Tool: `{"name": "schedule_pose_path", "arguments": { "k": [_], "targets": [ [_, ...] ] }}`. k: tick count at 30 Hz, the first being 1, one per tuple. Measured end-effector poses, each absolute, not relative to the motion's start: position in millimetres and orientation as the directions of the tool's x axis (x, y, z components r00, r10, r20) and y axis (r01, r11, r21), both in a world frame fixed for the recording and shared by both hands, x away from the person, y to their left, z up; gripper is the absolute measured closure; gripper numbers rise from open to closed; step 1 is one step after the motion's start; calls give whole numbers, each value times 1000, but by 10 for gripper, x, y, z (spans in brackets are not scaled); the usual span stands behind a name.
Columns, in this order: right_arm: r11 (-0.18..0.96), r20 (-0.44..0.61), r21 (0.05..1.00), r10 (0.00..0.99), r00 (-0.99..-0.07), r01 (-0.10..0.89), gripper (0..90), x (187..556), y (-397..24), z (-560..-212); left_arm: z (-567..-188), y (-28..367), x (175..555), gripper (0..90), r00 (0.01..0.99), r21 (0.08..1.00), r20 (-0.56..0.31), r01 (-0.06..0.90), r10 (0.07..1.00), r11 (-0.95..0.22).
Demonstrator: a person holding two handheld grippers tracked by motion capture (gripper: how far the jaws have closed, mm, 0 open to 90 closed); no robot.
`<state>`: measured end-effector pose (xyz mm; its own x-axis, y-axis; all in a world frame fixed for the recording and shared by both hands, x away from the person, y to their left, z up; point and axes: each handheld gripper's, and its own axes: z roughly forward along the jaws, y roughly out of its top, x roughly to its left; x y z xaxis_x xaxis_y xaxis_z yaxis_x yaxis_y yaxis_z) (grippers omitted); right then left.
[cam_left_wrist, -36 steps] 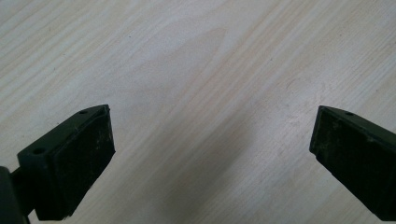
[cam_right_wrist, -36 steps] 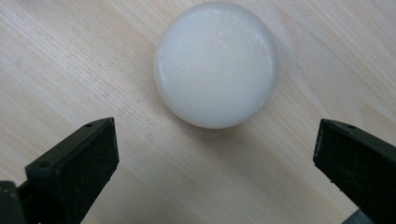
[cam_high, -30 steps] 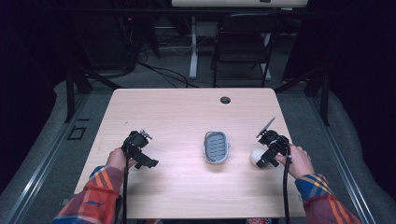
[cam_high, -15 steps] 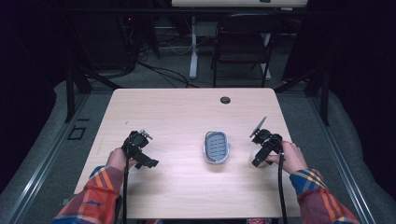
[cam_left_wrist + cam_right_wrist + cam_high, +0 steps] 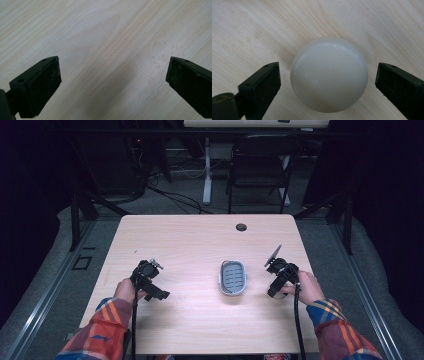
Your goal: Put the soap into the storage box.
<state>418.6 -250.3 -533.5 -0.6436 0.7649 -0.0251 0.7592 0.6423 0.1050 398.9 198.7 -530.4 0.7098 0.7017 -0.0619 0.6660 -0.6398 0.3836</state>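
Creamy white and glossy, a ball (image 5: 329, 75) was seen sitting on the pale wood table (image 5: 190, 240), right between the two black jaws of the right claw (image 5: 328, 82). The jaws had just been closing in on it, but a gap was left on each side, so nothing was actually gripped yet; that claw would be called open around the ball, not clamped. From the high view, the right claw (image 5: 278, 279) was placed to the right of the grey soap dish (image 5: 233, 277), well apart from it, so the ball lay on that same side of the dish, hidden under the claw there.

No long axis had to be worried about, since a round thing looks the same from any side. What mattered was that the ball was centred in the gap, maybe a touch nearer the left-hand jaw in the right claw's view, so a straight squeeze would probably be enough. Slipping could be expected on such a shiny surface.

The left claw (image 5: 148, 279) was held to the left of the dish, jaws wide apart over bare table, nothing between them. The right hand (image 5: 306, 287) was clearly the nearer one.
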Motion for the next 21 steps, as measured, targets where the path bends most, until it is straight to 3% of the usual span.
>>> {"name": "schedule_pose_path", "arguments": {
  "k": [13, 14, 15, 18, 21],
  "targets": [
    [644, -27, 70, 765, -644, 762, 215, 4212, -2506, -5388, -5310, 1983, 3994, 0, 711, 383, -66, 666, 700, -640],
    [658, -29, 54, 753, -657, 751, 223, 4223, -2508, -5382, -5311, 1983, 3995, 0, 710, 382, -65, 667, 701, -640],
    [630, -14, 111, 774, -633, 768, 222, 4197, -2505, -5432, -5313, 1981, 3996, 0, 710, 383, -64, 667, 701, -640],
    [667, -38, 49, 745, -666, 743, 234, 4229, -2510, -5409, -5312, 1979, 3997, 0, 712, 380, -66, 666, 699, -642],
    [657, -33, 72, 754, -656, 751, 237, 4216, -2509, -5425, -5311, 1979, 3996, 0, 712, 379, -65, 666, 699, -643]
  ]
}}
